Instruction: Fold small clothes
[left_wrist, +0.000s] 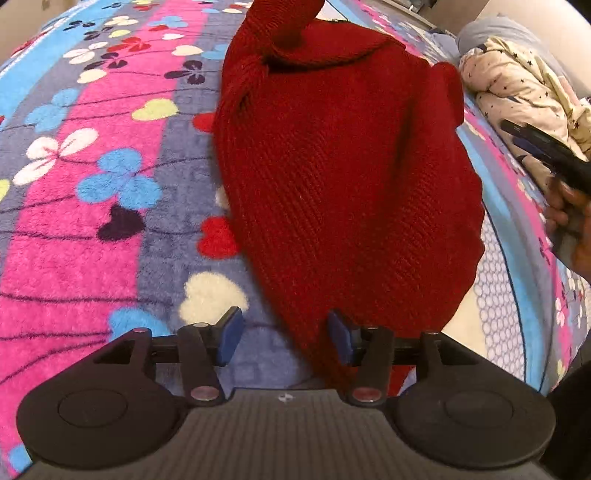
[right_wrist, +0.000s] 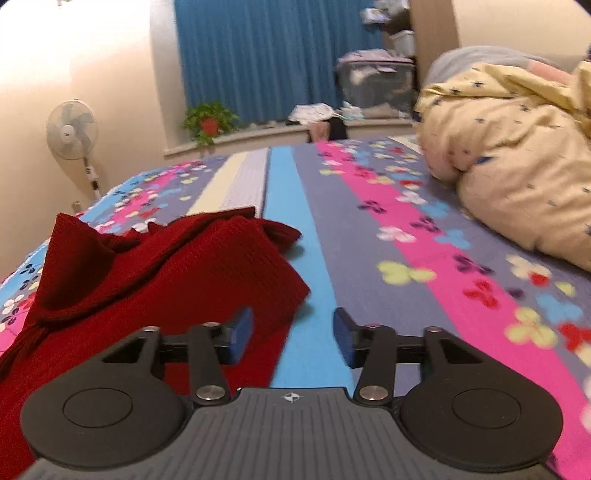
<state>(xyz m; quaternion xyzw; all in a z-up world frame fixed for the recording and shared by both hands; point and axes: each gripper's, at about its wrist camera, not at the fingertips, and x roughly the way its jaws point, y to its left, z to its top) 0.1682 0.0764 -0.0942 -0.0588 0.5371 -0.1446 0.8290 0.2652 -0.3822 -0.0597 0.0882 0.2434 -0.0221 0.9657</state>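
Both grippers' jaws apart, empty: left gripper (left_wrist: 284, 338); right gripper (right_wrist: 293, 338); red knit garment (left_wrist: 343, 177) on bedspread (left_wrist: 92, 229).

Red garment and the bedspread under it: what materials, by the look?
Red garment: looks like knitted yarn, wool or acrylic; diagonal ribbed stitch rows show, matte, soft folds. Bedspread: seems plush fleece, probably synthetic; fuzzy short pile blurs the printed hearts and clover shapes. Fibre type cannot be confirmed from the pictures.
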